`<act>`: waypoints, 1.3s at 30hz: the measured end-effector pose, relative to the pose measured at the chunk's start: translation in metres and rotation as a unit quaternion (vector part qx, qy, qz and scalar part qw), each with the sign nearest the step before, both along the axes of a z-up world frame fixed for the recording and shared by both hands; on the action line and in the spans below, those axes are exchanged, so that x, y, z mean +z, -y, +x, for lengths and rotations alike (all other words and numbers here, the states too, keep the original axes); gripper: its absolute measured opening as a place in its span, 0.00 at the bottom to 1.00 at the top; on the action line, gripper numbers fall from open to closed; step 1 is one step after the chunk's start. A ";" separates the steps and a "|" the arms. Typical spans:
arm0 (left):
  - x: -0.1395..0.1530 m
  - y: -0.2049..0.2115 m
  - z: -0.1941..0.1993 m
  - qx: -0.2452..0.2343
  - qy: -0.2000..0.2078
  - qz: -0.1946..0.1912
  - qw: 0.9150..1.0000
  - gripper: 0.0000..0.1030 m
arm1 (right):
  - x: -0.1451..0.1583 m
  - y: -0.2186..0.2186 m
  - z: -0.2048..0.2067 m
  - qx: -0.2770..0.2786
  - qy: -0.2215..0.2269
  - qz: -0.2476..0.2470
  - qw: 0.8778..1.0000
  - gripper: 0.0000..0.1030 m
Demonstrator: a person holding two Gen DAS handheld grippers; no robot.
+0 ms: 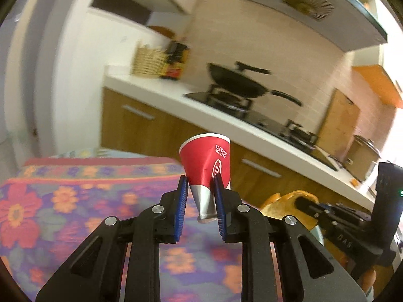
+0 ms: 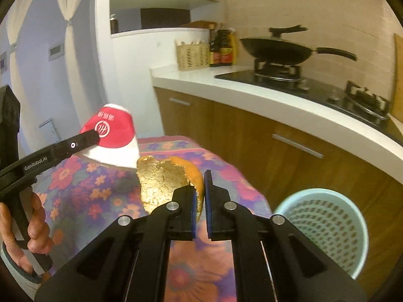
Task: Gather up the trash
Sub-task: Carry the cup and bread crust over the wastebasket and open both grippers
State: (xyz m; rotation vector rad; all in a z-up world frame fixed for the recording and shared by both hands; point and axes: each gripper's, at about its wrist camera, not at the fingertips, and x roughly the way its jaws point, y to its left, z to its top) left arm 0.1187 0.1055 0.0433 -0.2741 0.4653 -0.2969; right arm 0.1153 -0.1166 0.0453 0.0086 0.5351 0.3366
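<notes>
Floral tablecloth covers the table below both my grippers. A pale blue perforated bin stands on the floor at the table's right, beside the wooden counter cabinets. My left gripper is clamped on a squashed red paper cup, held clear above the cloth. My right gripper is pinched tight on a piece of orange peel, raised above the table just beside the cup.

paper cup: glossy red print, creased. peel just beside cup: rough, cracked pith. tablecloth below cup: matt floral cloth. basket: perforated plastic. gripper pads: ribbed blue.
</notes>
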 end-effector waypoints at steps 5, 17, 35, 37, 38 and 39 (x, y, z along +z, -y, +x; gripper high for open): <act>0.007 0.055 -0.002 -0.048 0.013 -0.001 0.999 0.19 | -0.003 0.042 -0.013 -0.041 0.003 -0.006 0.999 0.04; -0.013 0.171 0.020 -0.150 -0.012 0.010 0.989 0.19 | -0.046 0.176 0.002 -0.183 -0.088 0.057 0.978 0.04; -0.047 0.258 0.071 -0.192 -0.067 0.041 0.978 0.19 | -0.111 0.261 0.059 -0.263 -0.225 0.126 0.929 0.07; -0.050 0.262 0.075 -0.193 -0.072 0.043 0.978 0.19 | -0.116 0.262 0.061 -0.257 -0.239 0.132 0.927 0.12; -0.051 0.264 0.076 -0.194 -0.073 0.044 0.977 0.19 | -0.119 0.261 0.062 -0.256 -0.241 0.131 0.927 0.14; -0.053 0.266 0.077 -0.196 -0.075 0.045 0.977 0.20 | -0.120 0.260 0.062 -0.256 -0.242 0.124 0.928 0.16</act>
